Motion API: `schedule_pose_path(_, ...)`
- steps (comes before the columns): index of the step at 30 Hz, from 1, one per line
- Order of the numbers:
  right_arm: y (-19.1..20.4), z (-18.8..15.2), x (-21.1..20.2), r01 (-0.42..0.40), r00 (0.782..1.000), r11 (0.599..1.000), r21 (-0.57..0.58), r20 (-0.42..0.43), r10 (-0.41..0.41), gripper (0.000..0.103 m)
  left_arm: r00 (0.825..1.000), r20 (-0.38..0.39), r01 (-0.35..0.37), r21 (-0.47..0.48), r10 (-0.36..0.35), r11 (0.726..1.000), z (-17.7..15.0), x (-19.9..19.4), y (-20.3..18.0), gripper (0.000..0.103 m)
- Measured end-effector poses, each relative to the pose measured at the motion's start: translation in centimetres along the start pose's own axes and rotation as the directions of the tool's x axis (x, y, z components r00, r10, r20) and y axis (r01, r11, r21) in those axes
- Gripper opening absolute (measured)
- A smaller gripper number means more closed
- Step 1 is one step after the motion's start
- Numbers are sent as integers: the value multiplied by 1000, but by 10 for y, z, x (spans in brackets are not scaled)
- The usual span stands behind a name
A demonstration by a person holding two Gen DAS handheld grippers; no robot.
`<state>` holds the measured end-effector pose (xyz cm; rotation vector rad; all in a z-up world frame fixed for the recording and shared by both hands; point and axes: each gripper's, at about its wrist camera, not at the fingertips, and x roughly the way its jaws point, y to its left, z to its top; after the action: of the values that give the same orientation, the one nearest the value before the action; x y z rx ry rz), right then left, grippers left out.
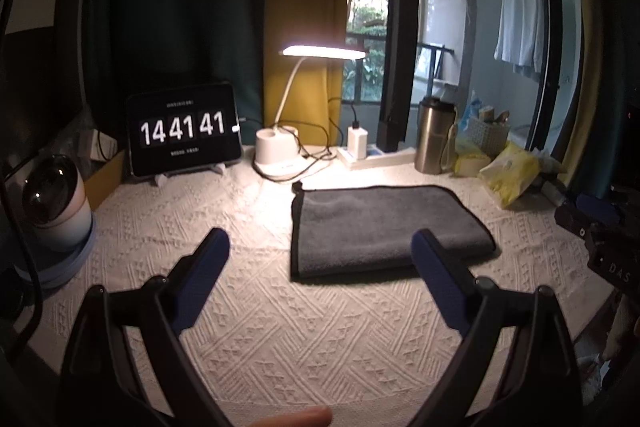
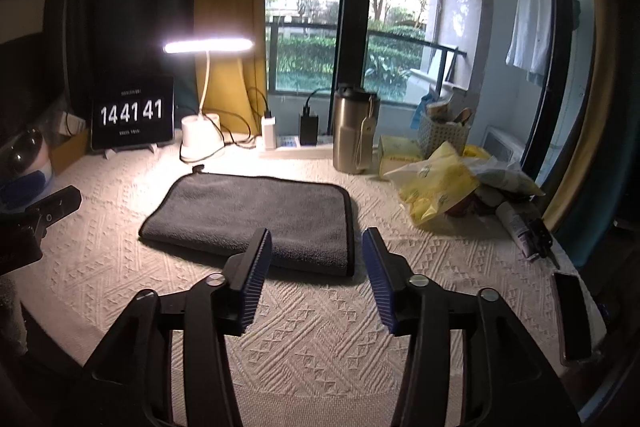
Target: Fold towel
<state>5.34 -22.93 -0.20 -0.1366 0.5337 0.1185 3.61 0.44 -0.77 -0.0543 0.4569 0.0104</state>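
A grey towel with a dark bound edge lies folded flat on the cream patterned tablecloth; it also shows in the right wrist view. My left gripper is open and empty, held above the cloth just in front of the towel's near edge. My right gripper is open and empty, hovering over the towel's near right corner. The right gripper's body shows at the right edge of the left wrist view.
A tablet clock, a lit desk lamp, a power strip, a steel tumbler, a basket and yellow bags line the back. A round device stands left. A phone lies right.
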Motion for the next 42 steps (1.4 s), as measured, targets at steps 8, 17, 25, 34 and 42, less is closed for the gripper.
schedule_pose_path(8,-3,5,-48,24,993,1000,14,113,-26,57,990,142,-1,7,0,1000,10,-40,-1,93)
schedule_pose_path(17,-3,6,-79,38,978,999,-11,204,-35,66,982,187,8,0,-8,1000,12,-54,1,93)
schedule_pose_path(25,-1,5,-77,31,981,999,-14,192,-28,66,983,186,11,-1,-11,1000,12,-55,1,93)
schedule_pose_path(34,-1,6,-77,28,982,1000,-13,190,-25,66,982,189,9,-3,-9,1000,11,-55,-1,93)
schedule_pose_path(42,0,6,-75,24,983,1000,-13,183,-22,66,982,188,9,0,-9,1000,9,-55,-2,93)
